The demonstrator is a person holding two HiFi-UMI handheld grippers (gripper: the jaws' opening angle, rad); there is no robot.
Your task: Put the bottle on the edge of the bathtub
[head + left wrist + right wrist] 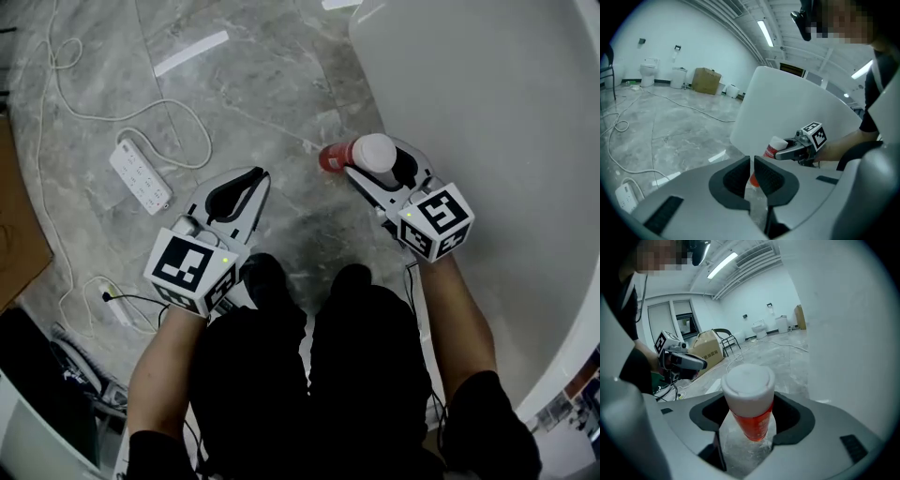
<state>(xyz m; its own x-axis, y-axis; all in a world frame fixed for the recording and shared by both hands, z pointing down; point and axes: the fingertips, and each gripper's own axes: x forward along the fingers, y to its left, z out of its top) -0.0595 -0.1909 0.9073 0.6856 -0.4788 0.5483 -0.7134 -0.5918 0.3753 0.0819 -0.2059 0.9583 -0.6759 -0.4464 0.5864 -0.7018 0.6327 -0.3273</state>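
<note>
**Finding one.** Your right gripper (pixel 375 161) has its jaws clamped on the bottle (pixel 749 397), just under the white cap. In the right gripper view the cap is nearest the camera, and the red body runs down and away through the jaw plane. In the head view the body shows left of the cap. So the long axis leans, with the cap toward the bathtub (pixel 487 112).

**Finding two, the relation that governs the placement.** The bottle is low, over the floor (pixel 253 84) and just beside the bathtub's outer wall, which lies to its right. By my judgement, the edge you need is above and to the right of the jaws. Your right hand is the nearer one and has the load.

**Finding three.** Your left gripper (pixel 257 180) is clenched on nothing, over the open floor and well apart from the bathtub.

**Not verifiable.**
- I cannot tell whether the bottle's base touches the floor.
- I cannot tell where the wall ends and the rim begins, since the bathtub reads as one unbroken white surface, cut off at the frame's right side.
- In the left gripper view, a red patch past the closed left jaws may be the bottle's base or its reflection. I cannot tell which.
</note>
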